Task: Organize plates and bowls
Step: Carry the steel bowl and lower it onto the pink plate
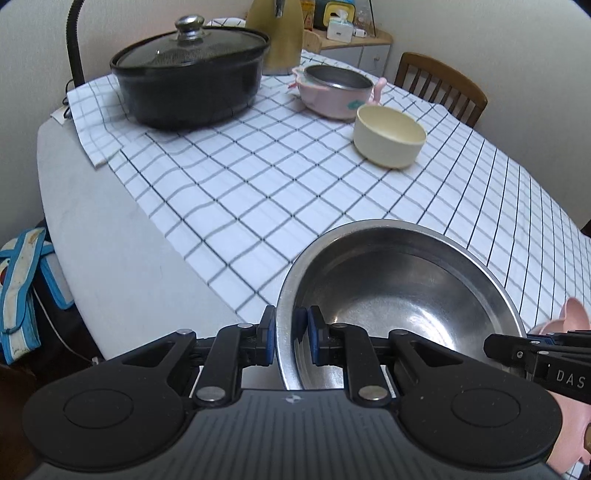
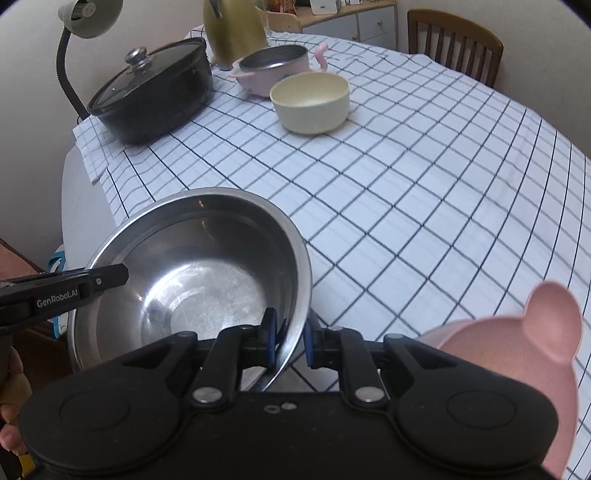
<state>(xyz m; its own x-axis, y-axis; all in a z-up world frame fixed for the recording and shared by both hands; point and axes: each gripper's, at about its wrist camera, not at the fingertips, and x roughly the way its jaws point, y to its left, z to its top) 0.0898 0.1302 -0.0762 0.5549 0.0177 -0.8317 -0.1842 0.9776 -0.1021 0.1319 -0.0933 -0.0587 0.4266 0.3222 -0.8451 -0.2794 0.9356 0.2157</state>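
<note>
A large steel bowl (image 1: 406, 295) (image 2: 192, 273) hangs above the near edge of the checked tablecloth, carried by both grippers. My left gripper (image 1: 290, 338) is shut on its left rim, one pad inside and one outside. My right gripper (image 2: 290, 341) is shut on its right rim in the same way. Farther back sit a cream bowl (image 1: 389, 134) (image 2: 310, 101) and a pink bowl with a steel liner (image 1: 336, 90) (image 2: 273, 66). A pink eared dish (image 2: 517, 354) (image 1: 569, 325) lies close at the lower right.
A black lidded pot (image 1: 192, 77) (image 2: 151, 92) stands at the back left by a gooseneck lamp (image 2: 81, 22). A yellow kettle (image 2: 232, 26) is behind the pink bowl. A wooden chair (image 1: 439, 86) stands past the table's far edge. The bare table top (image 1: 110, 240) shows left of the cloth.
</note>
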